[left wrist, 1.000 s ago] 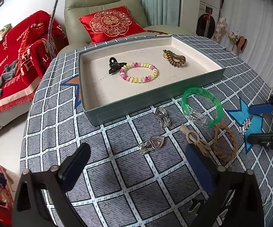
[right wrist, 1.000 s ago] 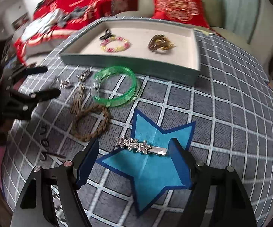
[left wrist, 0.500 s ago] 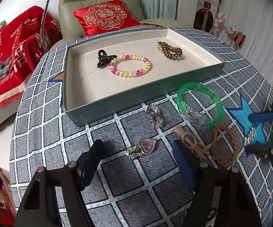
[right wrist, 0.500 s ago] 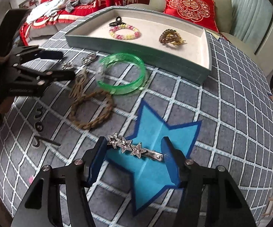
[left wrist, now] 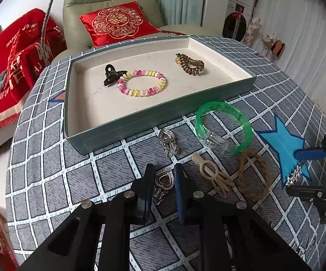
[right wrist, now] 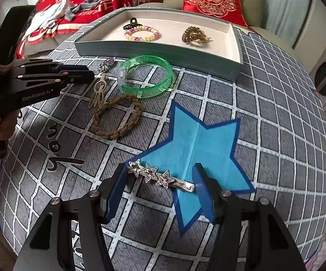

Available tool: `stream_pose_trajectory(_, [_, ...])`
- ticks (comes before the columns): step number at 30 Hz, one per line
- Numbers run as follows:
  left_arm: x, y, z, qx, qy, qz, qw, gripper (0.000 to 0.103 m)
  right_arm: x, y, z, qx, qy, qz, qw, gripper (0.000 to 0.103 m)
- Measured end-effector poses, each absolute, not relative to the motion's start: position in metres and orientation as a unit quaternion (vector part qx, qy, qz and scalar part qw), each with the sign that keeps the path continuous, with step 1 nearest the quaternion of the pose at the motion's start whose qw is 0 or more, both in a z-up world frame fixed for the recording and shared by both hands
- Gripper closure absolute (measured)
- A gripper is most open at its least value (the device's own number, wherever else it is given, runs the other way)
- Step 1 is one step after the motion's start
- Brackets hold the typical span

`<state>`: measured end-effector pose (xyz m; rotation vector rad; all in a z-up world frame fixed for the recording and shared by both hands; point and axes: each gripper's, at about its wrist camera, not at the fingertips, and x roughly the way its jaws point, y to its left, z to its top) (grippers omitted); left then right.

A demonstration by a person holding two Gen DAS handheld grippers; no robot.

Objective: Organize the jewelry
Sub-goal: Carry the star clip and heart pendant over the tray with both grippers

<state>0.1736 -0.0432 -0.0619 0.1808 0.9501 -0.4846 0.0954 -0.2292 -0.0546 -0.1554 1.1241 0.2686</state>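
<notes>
A teal tray (left wrist: pixel 163 115) (right wrist: pixel 158 52) holds a black claw clip (left wrist: pixel 112 74), a pink-yellow bead bracelet (left wrist: pixel 141 82) and a brown coil hair tie (left wrist: pixel 191 64). On the cloth lie a green bangle (left wrist: pixel 224 126) (right wrist: pixel 147 76), a silver charm (left wrist: pixel 168 141), a beige clip (left wrist: pixel 212 176), a braided brown band (left wrist: pixel 253 176) (right wrist: pixel 116 117). My left gripper (left wrist: pixel 163 180) is shut on a silver heart pendant (left wrist: pixel 163 181). My right gripper (right wrist: pixel 160 178) grips a star hair clip (right wrist: pixel 160 177) by its two ends over a blue star patch (right wrist: pixel 199 151).
The table has a grey checked cloth (left wrist: pixel 72 180). A green armchair with a red cushion (left wrist: pixel 115 22) stands behind the tray. A red blanket (left wrist: pixel 9 63) lies at the left. The left gripper's body shows in the right wrist view (right wrist: pixel 38 79).
My left gripper moved forward and closed on the heart pendant. My right gripper narrowed around the star hair clip until its pads touch the clip's ends.
</notes>
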Motion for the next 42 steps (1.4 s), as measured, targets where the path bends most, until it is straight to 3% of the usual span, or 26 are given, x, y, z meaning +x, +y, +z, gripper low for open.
stream_pose_trajectory(14, [0.164,-0.019,-0.011,0.032,0.411,-0.235,0.88,0.071,0.088,-0.236,-0.029,-0.013,0.51,0.108,0.853,0.04])
stream_pose_trajectory(25, [0.193,-0.026,0.024,0.02,0.382,-0.243,0.892,0.071,0.145,-0.232,0.02,0.015,0.477,0.095,0.874,0.04])
stream_pose_trajectory(42, [0.282,-0.04,-0.015,0.034,0.443,-0.215,0.87,0.071,0.267,-0.22,0.002,0.05,0.5,0.094,0.859,0.04])
